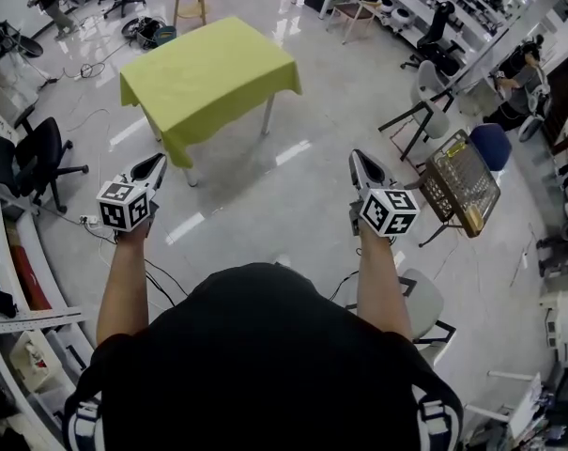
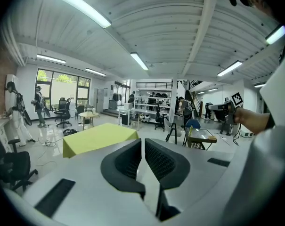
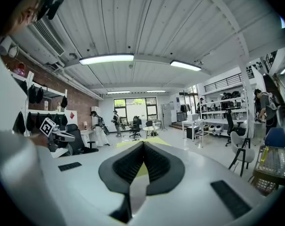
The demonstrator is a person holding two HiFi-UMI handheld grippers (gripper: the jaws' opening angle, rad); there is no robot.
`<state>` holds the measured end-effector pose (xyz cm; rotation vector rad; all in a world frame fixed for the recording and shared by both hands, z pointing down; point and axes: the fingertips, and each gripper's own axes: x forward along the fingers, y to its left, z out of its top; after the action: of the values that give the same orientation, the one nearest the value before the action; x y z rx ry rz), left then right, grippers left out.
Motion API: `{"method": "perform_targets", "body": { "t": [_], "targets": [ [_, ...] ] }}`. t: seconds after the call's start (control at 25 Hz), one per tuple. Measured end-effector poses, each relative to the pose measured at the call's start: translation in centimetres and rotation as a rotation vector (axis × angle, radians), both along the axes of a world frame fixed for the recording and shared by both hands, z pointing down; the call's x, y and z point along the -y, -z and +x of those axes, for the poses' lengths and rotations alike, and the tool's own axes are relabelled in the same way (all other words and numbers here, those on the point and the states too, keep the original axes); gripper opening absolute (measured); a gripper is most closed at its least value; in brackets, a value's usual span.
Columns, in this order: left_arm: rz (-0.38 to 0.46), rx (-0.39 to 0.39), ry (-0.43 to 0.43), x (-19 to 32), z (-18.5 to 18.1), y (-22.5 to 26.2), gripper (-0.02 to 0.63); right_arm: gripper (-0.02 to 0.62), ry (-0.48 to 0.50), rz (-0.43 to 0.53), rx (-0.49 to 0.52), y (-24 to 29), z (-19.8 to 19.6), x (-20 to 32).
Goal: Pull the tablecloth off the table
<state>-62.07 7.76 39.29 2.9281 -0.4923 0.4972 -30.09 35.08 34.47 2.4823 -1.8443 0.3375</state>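
Glossy workshop floor is stretching ahead, and the surface [image 1: 267, 116] is standing well apart from the person, wearing the yellow-green tablecloth [image 1: 208, 78] with its edges hanging down on every side we can see. Nothing is resting on the cloth. The left hand-held gripper [image 1: 157, 161] and the right hand-held gripper [image 1: 359, 158] are both hovering over bare floor, each pointing roughly toward the cloth. Each has its jaws pressed together and nothing between them. So the pull is not yet under way, and I am reading this as the approach.

Where could it go wrong? Both sets of jaws are needing to open before any grab, so arriving closed would only be nudging the fabric. Pinching just a thin fold at the hem is risking a slip. Tugging from one corner alone is likely to be dragging or tipping this light-looking surface. Cables [image 1: 96, 64] are lying across the floor at left, a black office chair [image 1: 35, 158] is sitting near them, and a wire-topped stand [image 1: 464, 184] is crowding the right.
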Motion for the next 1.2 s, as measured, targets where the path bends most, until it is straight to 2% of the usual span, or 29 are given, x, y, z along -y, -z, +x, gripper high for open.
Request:
{"method": "perform_targets", "body": {
  "t": [0.4, 0.92, 1.2],
  "targets": [
    [-0.021, 0.041, -0.018, 3.3, 4.0, -2.8, 0.041, 0.017, -0.002, -0.038, 0.027, -3.2, 3.9, 3.6],
    [-0.032, 0.086, 0.051, 12.1, 16.7, -4.0, 0.041, 0.018, 0.054, -0.057, 0.066, -5.7, 18.9, 13.1],
    [-0.034, 0.100, 0.089, 15.7, 25.2, -4.1, 0.041, 0.017, 0.110, -0.074, 0.062, -6.3, 27.5, 18.3]
  ]
}}
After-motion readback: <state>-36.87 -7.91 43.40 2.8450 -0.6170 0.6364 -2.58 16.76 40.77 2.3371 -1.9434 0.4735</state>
